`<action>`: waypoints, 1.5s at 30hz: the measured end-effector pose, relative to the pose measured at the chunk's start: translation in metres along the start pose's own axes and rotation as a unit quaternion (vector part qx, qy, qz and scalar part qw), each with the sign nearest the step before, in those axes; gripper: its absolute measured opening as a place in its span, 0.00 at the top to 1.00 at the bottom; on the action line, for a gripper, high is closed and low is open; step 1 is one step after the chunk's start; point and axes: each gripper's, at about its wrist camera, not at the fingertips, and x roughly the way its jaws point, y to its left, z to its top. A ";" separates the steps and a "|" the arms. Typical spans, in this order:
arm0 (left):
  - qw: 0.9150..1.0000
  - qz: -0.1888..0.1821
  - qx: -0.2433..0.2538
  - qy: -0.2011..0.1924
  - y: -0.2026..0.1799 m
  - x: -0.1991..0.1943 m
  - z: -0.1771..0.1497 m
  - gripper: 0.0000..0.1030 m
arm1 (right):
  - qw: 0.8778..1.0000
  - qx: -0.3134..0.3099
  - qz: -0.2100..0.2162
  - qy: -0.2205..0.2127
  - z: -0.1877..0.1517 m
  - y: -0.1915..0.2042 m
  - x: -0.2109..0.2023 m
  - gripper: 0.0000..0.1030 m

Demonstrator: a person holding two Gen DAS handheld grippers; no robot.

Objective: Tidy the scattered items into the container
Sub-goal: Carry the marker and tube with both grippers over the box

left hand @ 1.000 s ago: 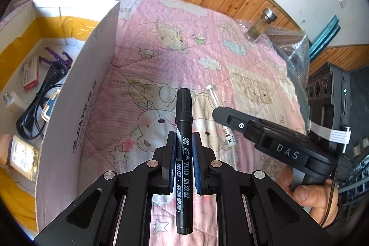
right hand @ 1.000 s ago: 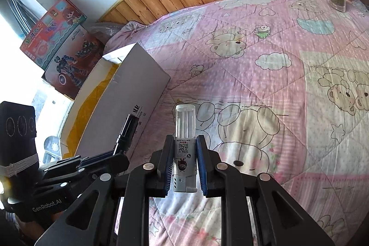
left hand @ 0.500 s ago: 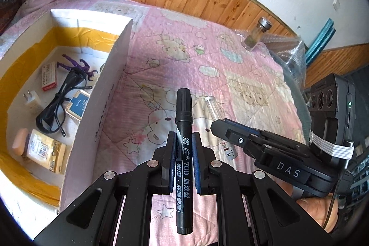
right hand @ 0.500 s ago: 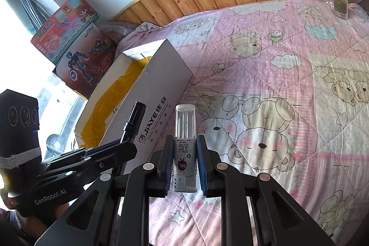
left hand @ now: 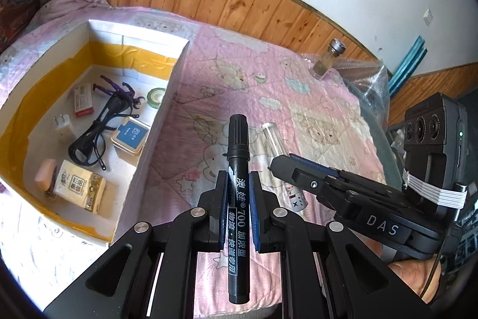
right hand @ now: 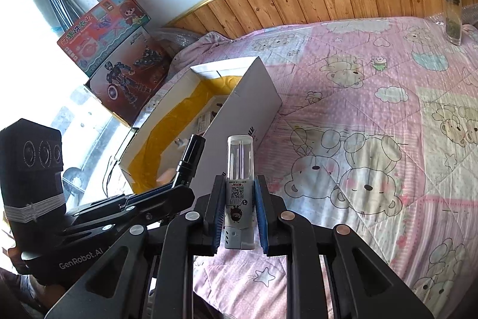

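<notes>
My left gripper (left hand: pixel 239 178) is shut on a black marker pen (left hand: pixel 238 163), held above the pink quilt just right of the white cardboard box (left hand: pixel 155 124). My right gripper (right hand: pixel 239 184) is shut on a small clear-capped white device (right hand: pixel 240 169), held above the quilt right of the box (right hand: pixel 251 97). In the left wrist view the right gripper (left hand: pixel 313 184) and its device (left hand: pixel 274 136) sit to the right. In the right wrist view the left gripper (right hand: pixel 167 193) and marker (right hand: pixel 189 157) sit to the left. The box holds glasses (left hand: pixel 95 133), a purple figure, a plug, a tin and small packets.
A glass jar (left hand: pixel 327 62) stands at the far right of the bed; it also shows in the right wrist view (right hand: pixel 452 14). Toy boxes (right hand: pixel 110 50) lean by the wall beyond the box. Wood panelling runs behind the bed. Bubble wrap (left hand: pixel 367 79) lies at the bed's right edge.
Both grippers have risen and pulled back from the quilt, each still holding its item. More of the box's inside now shows in the left wrist view.
</notes>
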 end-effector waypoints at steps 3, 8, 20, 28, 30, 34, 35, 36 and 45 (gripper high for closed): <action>1.000 -0.001 -0.008 -0.005 0.009 -0.007 -0.003 0.88 | 1.000 -0.006 0.001 0.000 0.000 0.008 0.000 0.80; 1.000 -0.003 -0.025 -0.015 0.025 -0.019 -0.004 0.88 | 1.000 -0.015 0.002 0.003 0.001 0.021 0.003 0.80; 0.997 -0.005 -0.070 -0.045 0.068 -0.046 0.000 0.88 | 0.999 -0.036 0.008 0.010 0.004 0.051 0.012 0.80; 0.993 -0.007 -0.096 -0.061 0.092 -0.056 0.009 0.88 | 0.998 -0.054 0.012 0.012 0.016 0.072 0.022 0.80; 0.993 -0.006 -0.102 -0.067 0.099 -0.059 0.013 0.88 | 0.998 -0.058 0.013 0.013 0.019 0.076 0.024 0.80; 0.990 -0.004 -0.119 -0.074 0.116 -0.061 0.021 0.88 | 0.997 -0.068 0.014 0.016 0.024 0.085 0.030 0.80; 0.989 -0.003 -0.124 -0.075 0.120 -0.061 0.022 0.88 | 0.997 -0.070 0.014 0.017 0.026 0.086 0.032 0.80; 0.989 -0.002 -0.128 -0.076 0.124 -0.061 0.024 0.88 | 0.997 -0.071 0.015 0.017 0.028 0.088 0.033 0.80; 0.986 0.002 -0.153 -0.073 0.144 -0.047 0.034 0.88 | 0.996 -0.086 0.016 0.027 0.042 0.097 0.051 0.80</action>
